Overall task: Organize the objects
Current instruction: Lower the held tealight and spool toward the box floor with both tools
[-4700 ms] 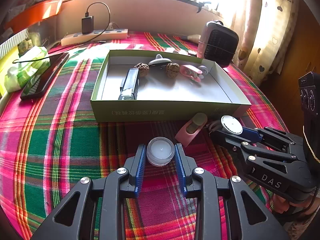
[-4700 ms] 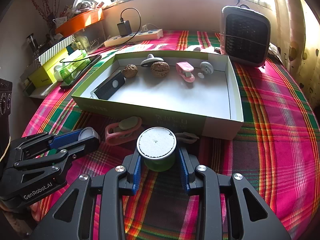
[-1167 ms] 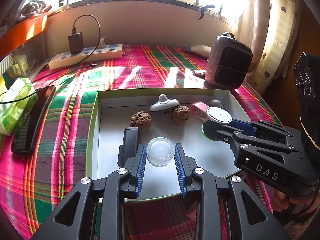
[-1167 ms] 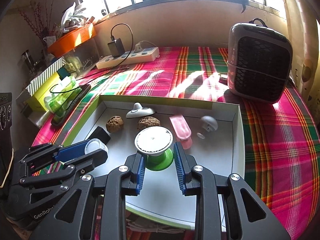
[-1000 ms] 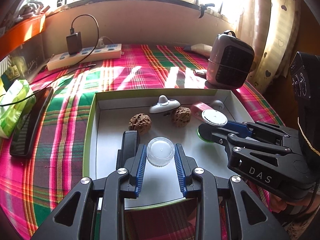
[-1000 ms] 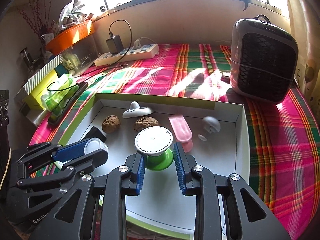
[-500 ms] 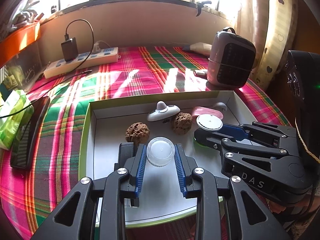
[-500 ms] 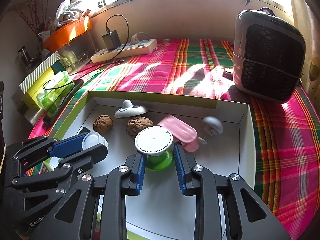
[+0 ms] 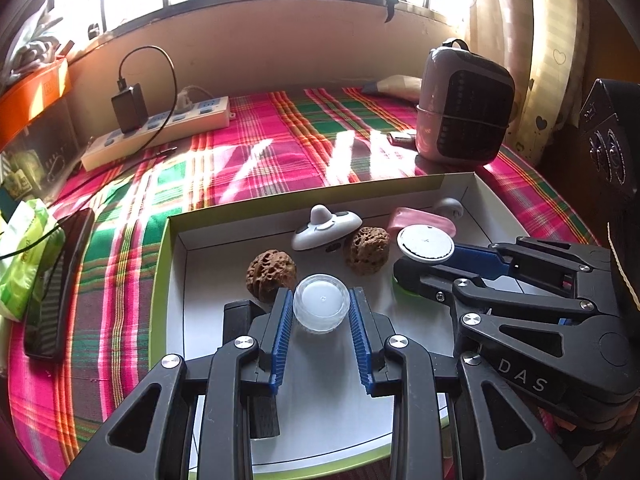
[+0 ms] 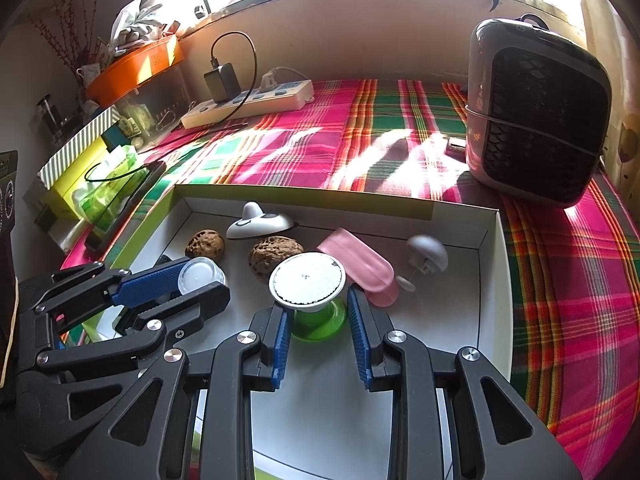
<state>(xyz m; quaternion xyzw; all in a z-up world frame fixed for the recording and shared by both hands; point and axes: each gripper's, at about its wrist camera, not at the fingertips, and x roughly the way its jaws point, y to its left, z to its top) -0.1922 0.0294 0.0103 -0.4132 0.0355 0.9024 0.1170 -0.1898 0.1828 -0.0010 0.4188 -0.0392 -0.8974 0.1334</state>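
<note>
My left gripper [image 9: 321, 311] is shut on a small clear round jar [image 9: 321, 307], held over the white floor of the green-edged box [image 9: 172, 224]. My right gripper [image 10: 316, 314] is shut on a green spool with a white round top [image 10: 307, 278], low over the box floor [image 10: 460, 320]; it also shows in the left wrist view [image 9: 426, 242]. In the box lie two walnuts [image 9: 271, 275] [image 9: 367, 245], a white winged gadget [image 9: 325, 228], a pink case [image 10: 358, 266], a white knob [image 10: 427, 251] and a black rectangular thing [image 9: 240, 316] under my left fingers.
A grey heater [image 10: 536, 128] stands behind the box at the right. A white power strip with a black charger [image 9: 160, 128] lies at the back. A black phone [image 9: 56, 284] and green tissue pack [image 9: 20, 256] lie left of the box on the plaid cloth.
Both grippers have carried their objects from the cloth in front of the box to over its floor, and in the last second moved farther in and lower toward the walnuts.
</note>
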